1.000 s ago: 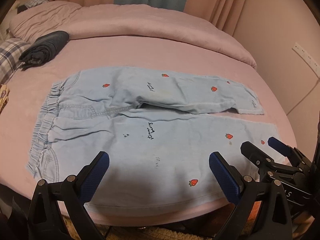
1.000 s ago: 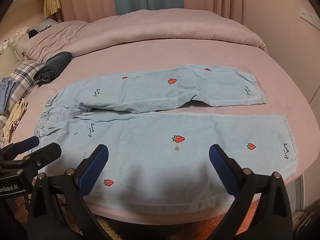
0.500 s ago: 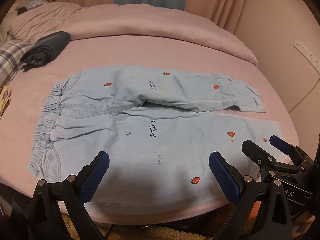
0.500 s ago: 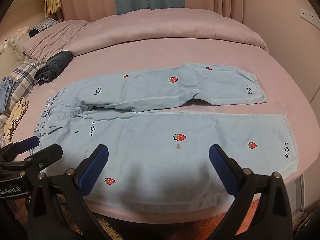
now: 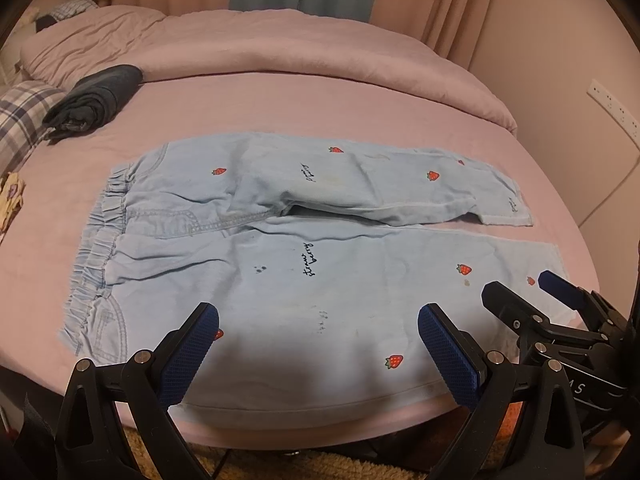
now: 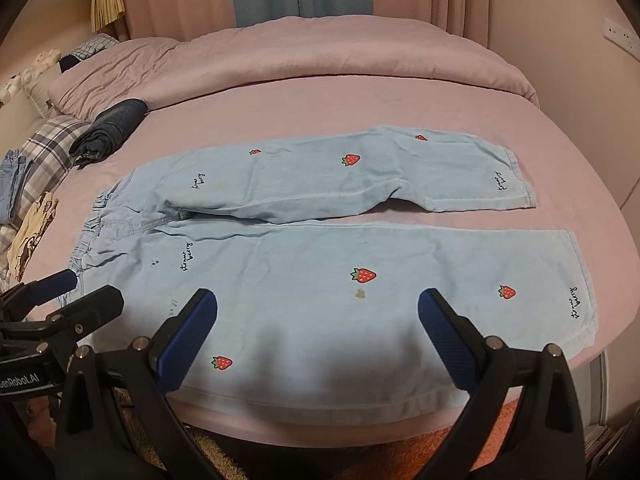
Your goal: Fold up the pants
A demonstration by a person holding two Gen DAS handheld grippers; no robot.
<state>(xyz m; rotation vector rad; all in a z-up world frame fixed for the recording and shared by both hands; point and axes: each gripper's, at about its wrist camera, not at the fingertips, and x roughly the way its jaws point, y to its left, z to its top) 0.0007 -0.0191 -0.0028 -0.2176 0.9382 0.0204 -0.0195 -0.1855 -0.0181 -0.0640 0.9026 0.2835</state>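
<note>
Light blue pants (image 5: pixel 280 264) (image 6: pixel 320 264) with red strawberry prints lie flat on the pink bed, elastic waistband to the left, both legs stretched to the right. My left gripper (image 5: pixel 318 320) hovers open over the near leg's front edge, towards the waist end. My right gripper (image 6: pixel 317 308) is open too, above the near leg's lower half. Each gripper shows in the other's view: the right gripper (image 5: pixel 524 292) at the cuff side, the left gripper (image 6: pixel 76 286) by the waistband. Nothing is held.
A rolled dark garment (image 5: pixel 96 100) (image 6: pixel 110 130) lies at the far left of the bed (image 5: pixel 280 108). Plaid fabric (image 6: pixel 48 148) and other clothes are piled at the left edge. A bunched pink duvet (image 6: pixel 320 52) fills the back. A wall socket (image 5: pixel 612 106) is on the right.
Both grippers have drifted slightly forward and down over the near leg; the pants look a little larger. The pants themselves have not moved and both grippers stay open.
</note>
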